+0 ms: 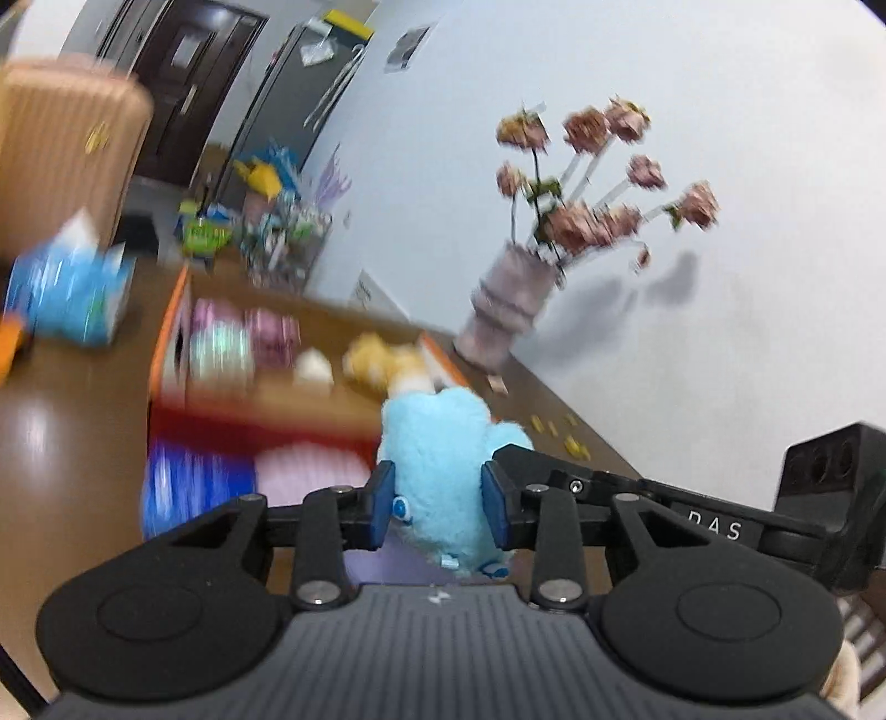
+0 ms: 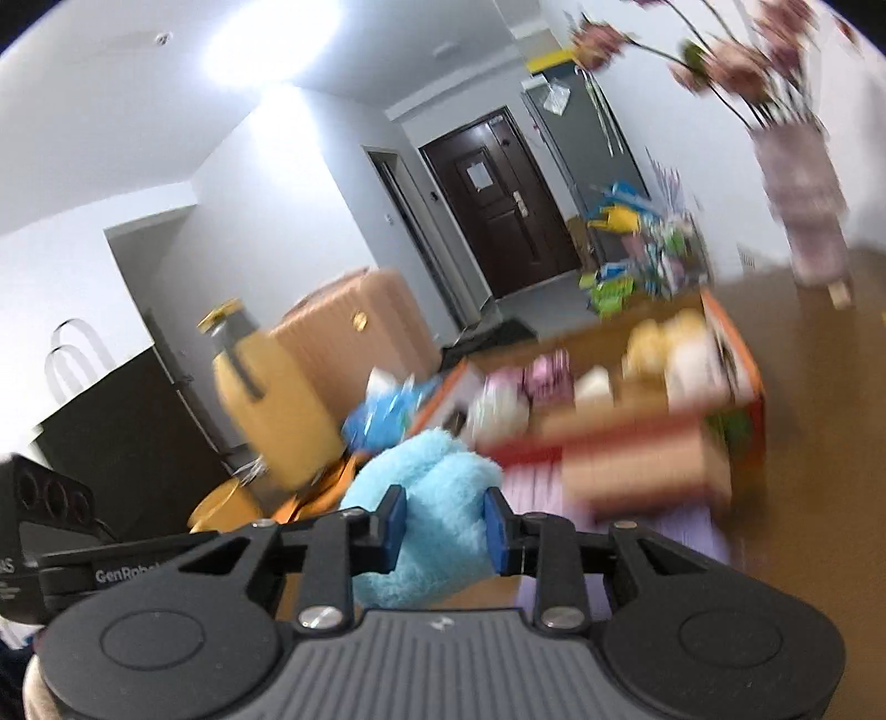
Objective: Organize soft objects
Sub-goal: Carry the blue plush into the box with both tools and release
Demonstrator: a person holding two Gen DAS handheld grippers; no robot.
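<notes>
A vase (image 1: 512, 302) of pinkish paper flowers (image 1: 598, 171) stands on the brown surface (image 1: 66, 443) close to the white wall (image 1: 692, 83), throwing soft shadows on it. Small yellow scraps (image 1: 573, 440) lie scattered on the surface near the wall. A ribbed tan suitcase (image 1: 66, 155) rises beyond the far edge, and from the right wrist view a yellow suitcase (image 2: 271, 399) stands just beside it. A dark brown door (image 2: 498, 199) closes the hallway, with a grey refrigerator (image 2: 581, 127) next to it (papers stuck on its front). A wire rack of colourful packages (image 1: 277, 232) sits below the refrigerator; blur hides the details. A bright ceiling light (image 2: 271, 39) glares overhead.
</notes>
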